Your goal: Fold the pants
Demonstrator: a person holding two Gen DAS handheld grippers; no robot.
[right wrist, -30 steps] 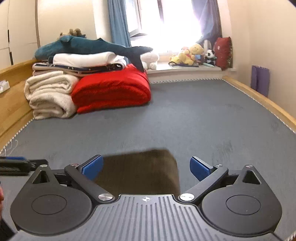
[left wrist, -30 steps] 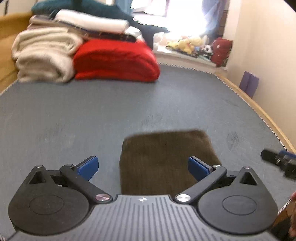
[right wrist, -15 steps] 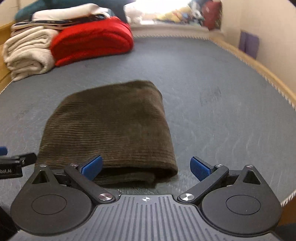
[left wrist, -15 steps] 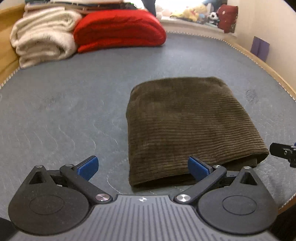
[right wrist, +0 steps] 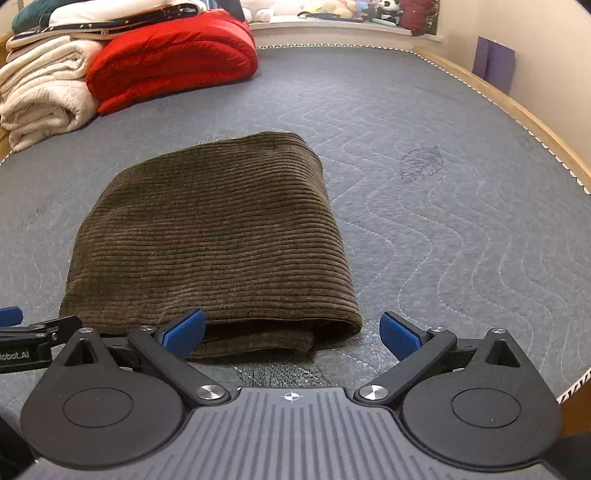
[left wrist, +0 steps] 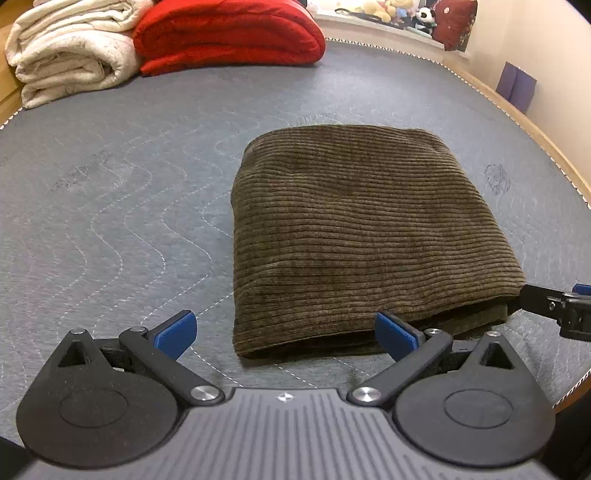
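Note:
The brown corduroy pants [left wrist: 362, 236] lie folded into a thick rectangle on the grey quilted mattress [left wrist: 110, 192]; they also show in the right wrist view [right wrist: 210, 243]. My left gripper [left wrist: 284, 334] is open and empty, just short of the fold's near left corner. My right gripper [right wrist: 293, 334] is open and empty, just short of the near right corner, where the layered edges show. Each gripper's tip shows at the edge of the other's view.
A red folded blanket [left wrist: 225, 33] and cream blankets [left wrist: 70, 55] are stacked at the far left of the mattress. The wooden bed edge [right wrist: 517, 110] runs along the right. Stuffed toys [right wrist: 332, 7] line the window sill. A purple object [left wrist: 515, 86] stands by the wall.
Both grippers have pulled back and tipped downward, so the whole folded pants now show in front of them. Both stay open.

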